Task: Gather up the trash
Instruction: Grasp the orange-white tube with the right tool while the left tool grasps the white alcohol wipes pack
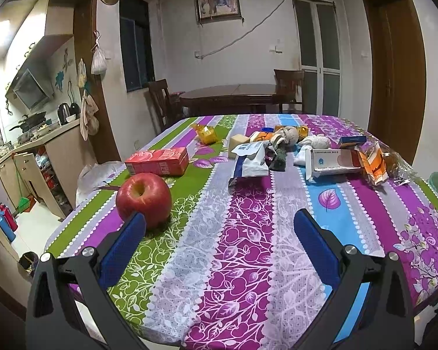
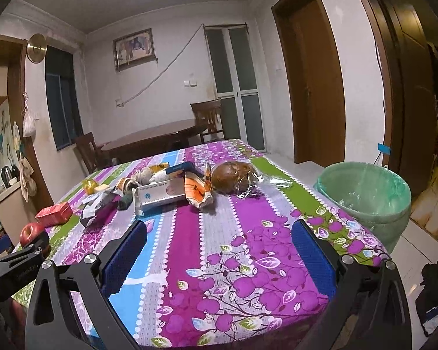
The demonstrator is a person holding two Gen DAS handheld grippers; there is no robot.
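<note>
My right gripper (image 2: 219, 239) and left gripper (image 1: 219, 227) hover spread and empty, short of the wrapper pile (image 2: 160, 186); green-lined bin (image 2: 365, 192) waits beside the table's right edge.

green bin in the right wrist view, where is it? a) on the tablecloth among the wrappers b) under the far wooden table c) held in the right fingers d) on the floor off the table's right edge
d, the green bin with its liner stands off the right edge of the table, below the tabletop, not on it.
</note>
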